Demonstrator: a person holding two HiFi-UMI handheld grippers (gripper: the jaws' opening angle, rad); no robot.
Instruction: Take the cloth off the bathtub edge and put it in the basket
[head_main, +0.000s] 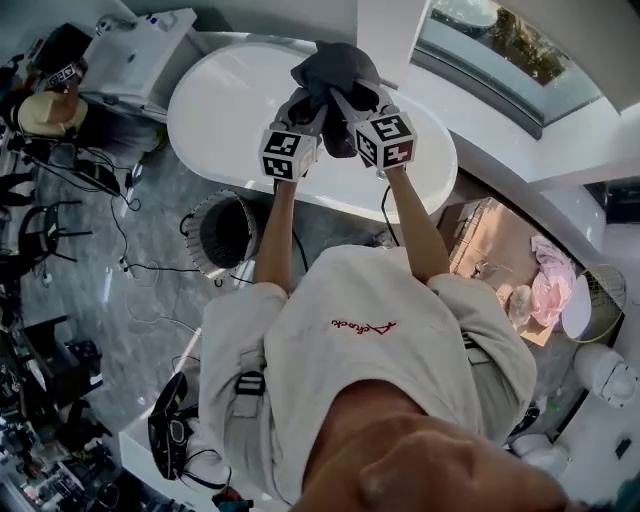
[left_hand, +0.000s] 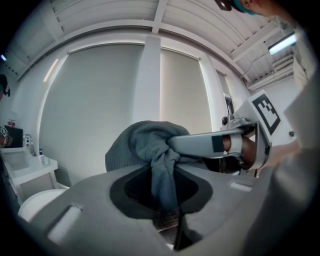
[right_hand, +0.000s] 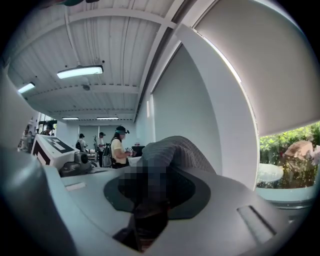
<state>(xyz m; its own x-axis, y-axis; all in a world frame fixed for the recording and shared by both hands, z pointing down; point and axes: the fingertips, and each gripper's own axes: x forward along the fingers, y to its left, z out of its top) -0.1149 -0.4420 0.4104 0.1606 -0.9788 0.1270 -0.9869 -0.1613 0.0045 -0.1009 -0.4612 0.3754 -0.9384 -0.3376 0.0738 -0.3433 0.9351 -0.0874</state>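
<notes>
A dark grey cloth (head_main: 335, 68) hangs bunched in the air above the white bathtub (head_main: 225, 110), held from both sides. My left gripper (head_main: 307, 100) is shut on its left part, and my right gripper (head_main: 356, 100) is shut on its right part. In the left gripper view a fold of the cloth (left_hand: 162, 170) runs down between the jaws, with the right gripper's finger (left_hand: 210, 144) clamped on it beside. The right gripper view shows the cloth (right_hand: 177, 150) heaped over the jaws. A dark round basket (head_main: 226, 232) stands on the floor, left of the tub's near edge.
Cables (head_main: 125, 235) trail over the grey floor by the basket. A cardboard box (head_main: 495, 245) and a pink cloth (head_main: 552, 283) lie at the right. A white basin unit (head_main: 135, 60) stands at the back left. People (right_hand: 117, 147) stand far off.
</notes>
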